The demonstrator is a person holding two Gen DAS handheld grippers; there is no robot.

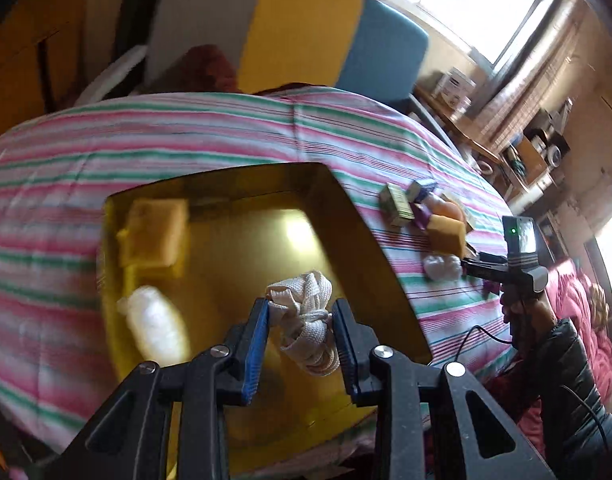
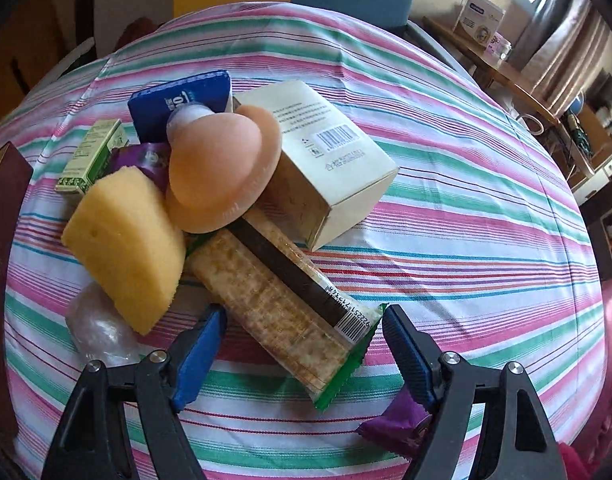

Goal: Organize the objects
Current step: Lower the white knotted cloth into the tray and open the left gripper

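My left gripper (image 1: 301, 309) is shut on a bundle of white woven strap (image 1: 306, 332), held above a gold-lined open box (image 1: 345, 216). In that box lie a yellow sponge (image 1: 154, 236) and a white bottle (image 1: 156, 326). My right gripper (image 2: 304, 346) stands open over a pile on the striped cloth. The near end of a cracker packet (image 2: 278, 304) lies between its fingers (image 2: 202, 340), and the pads do not touch it. The pile also holds a yellow sponge (image 2: 122, 248), a peach dome-shaped piece (image 2: 214, 168), a cream carton (image 2: 317, 148), a blue box (image 2: 182, 98) and a small green box (image 2: 92, 156).
A clear wrapped lump (image 2: 98, 328) lies by the left finger, and a purple packet (image 2: 397, 424) lies under the right one. The box's maroon outer wall (image 2: 2, 216) stands at the left. A hand in a black sleeve (image 1: 565, 344) is visible. Chairs (image 1: 298, 40) stand beyond the table.
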